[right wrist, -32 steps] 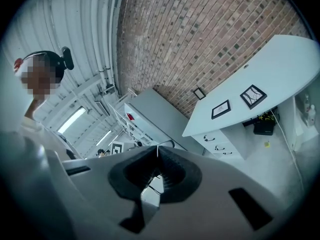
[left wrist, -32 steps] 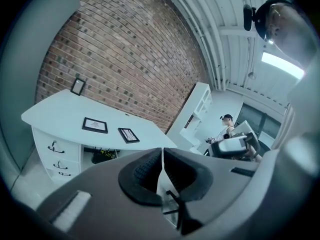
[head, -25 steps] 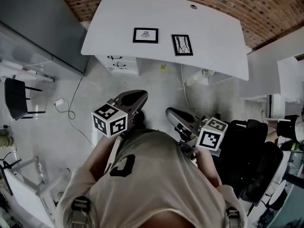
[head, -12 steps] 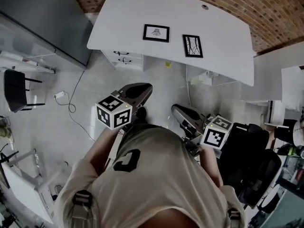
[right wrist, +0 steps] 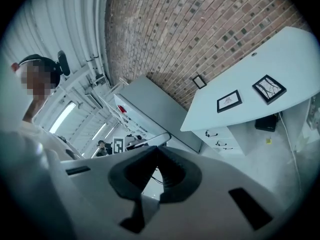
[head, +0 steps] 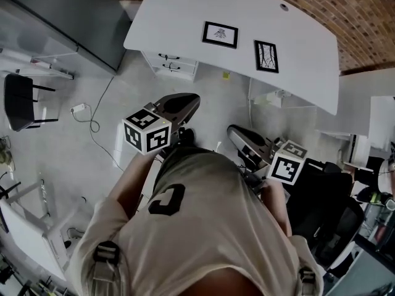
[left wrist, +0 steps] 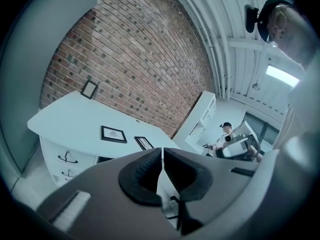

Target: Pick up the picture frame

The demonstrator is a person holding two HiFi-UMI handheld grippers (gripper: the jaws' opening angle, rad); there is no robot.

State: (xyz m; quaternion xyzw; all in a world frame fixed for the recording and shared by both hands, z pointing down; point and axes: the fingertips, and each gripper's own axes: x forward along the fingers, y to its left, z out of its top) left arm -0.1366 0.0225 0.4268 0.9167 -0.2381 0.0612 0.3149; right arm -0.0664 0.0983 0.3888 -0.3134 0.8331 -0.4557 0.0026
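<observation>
left gripper (head: pixel 190 100) hangs over the floor, jaws pressed together, empty. left picture frame (head: pixel 220 34) and right picture frame (head: pixel 266 55) lie flat on the white table (head: pixel 179 17), well apart from both grippers. right gripper (head: pixel 234 131) is likewise closed and empty. nothing is lifted yet; reaching and grasping remain.

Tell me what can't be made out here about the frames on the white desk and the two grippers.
- Prints in the wide frame and tall frame: too small in every view.
- The small frame against the brick wall: beyond the head view's top edge, tiny in both gripper views.
- The hands holding the left gripper and right gripper: largely hidden in the head view under the marker cubes and torso.
</observation>
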